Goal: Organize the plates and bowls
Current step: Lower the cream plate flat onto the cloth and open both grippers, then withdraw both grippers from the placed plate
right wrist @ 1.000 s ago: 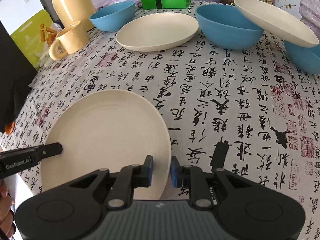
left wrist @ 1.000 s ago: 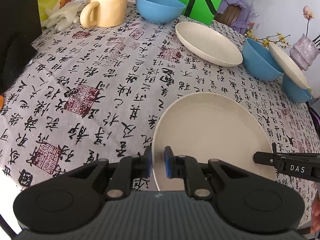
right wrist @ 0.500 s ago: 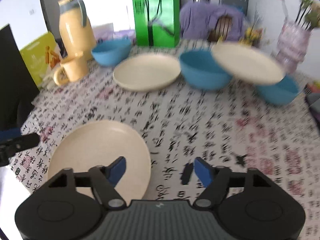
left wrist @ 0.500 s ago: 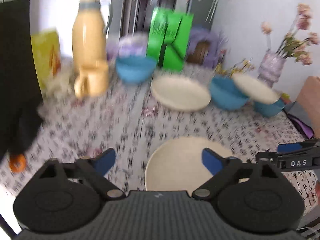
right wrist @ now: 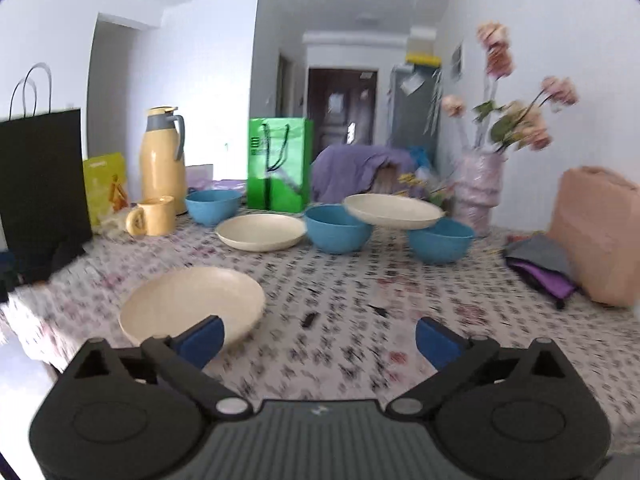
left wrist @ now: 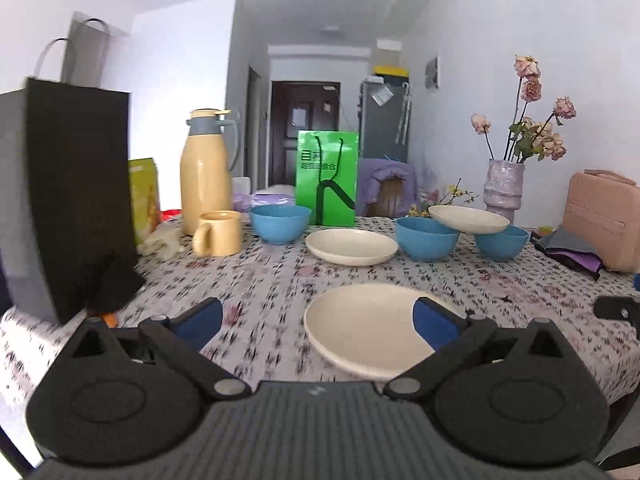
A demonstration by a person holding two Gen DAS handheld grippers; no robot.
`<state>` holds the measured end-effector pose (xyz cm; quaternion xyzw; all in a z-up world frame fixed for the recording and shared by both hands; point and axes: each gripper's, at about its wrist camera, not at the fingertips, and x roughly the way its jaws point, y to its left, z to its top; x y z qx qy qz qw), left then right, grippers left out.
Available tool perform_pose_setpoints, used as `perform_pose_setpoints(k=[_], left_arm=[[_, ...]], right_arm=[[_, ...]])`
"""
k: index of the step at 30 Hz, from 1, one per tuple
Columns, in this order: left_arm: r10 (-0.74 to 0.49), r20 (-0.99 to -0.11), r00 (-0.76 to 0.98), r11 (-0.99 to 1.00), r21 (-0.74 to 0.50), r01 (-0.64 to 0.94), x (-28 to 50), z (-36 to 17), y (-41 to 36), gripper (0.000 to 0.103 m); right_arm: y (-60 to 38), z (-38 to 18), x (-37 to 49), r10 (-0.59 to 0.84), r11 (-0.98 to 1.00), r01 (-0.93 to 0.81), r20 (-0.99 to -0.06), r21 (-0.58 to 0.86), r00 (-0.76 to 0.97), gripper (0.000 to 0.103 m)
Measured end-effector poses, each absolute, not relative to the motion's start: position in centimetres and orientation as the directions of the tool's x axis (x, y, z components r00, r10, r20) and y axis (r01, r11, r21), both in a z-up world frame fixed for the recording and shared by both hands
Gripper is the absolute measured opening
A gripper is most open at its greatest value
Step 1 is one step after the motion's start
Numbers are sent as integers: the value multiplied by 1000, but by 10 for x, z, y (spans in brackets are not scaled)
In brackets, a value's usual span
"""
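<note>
Presently, your table holds the following, listed left to right.

1. Black paper bag [left wrist: 68,200], upright at the left edge. Not part of the job.
2. Yellow flask [left wrist: 205,176] and yellow mug [left wrist: 219,233], well back. Mug handle faces left.
3. Far-left blue bowl [left wrist: 280,223], upright, mouth up, alone.
4. Green bag [left wrist: 326,178], standing behind the crockery.
5. Middle cream plate [left wrist: 351,246], flat on the tablecloth [left wrist: 260,280], face up.
6. Near cream plate [left wrist: 366,326], flat, face up, closest to you. Round, so no long axis to line up; in the left view it lies ahead of your left gripper [left wrist: 316,322], toward its right finger.
7. Two blue bowls [left wrist: 427,238] [left wrist: 501,242], upright, with a third cream plate [left wrist: 468,219] bridging their rims, tilted slightly.
8. Vase of flowers [left wrist: 503,188], pink case [left wrist: 602,220], far right.

Grippers: your left gripper is spread wide and empty. Your right gripper [right wrist: 318,340] is likewise spread wide, empty, with the near plate just beside its left finger.

Step in hand, by my reading: between grasps, choosing the next piece. The next move likely calls for taking a plate by its rim and stacking plates together, bowls nested apart. Approach the perched plate with care; it may slide.
</note>
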<state>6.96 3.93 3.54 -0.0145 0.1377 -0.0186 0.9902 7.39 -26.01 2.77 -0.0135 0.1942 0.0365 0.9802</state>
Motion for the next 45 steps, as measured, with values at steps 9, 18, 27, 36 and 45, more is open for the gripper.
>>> perform_pose_setpoints(k=[9,18,27,36,45], left_arm=[[-20,-238,971,997,61,36,9,-27,15,103],[-35,-228,973,999,14,39,7,-26,17,103],[-40,-217,975,998,28,48,6,-25,17,103],[-44,-207,977,997,56,57,21,-16,7,103],[-39,-202,979,998,36,47,59,7,-5,103]], right_arm=[[-246,-39,-1,-28,999,31,-273,7,961,103],[-247,-51,-12,-52,998,62,-267,29,962,103],[-241,-51,-14,-34,999,39,-256,17,966,103],[-241,-46,-3,-48,999,51,-229,7,972,103],[-253,-32,39,-36,999,35,-239,-7,970,103]])
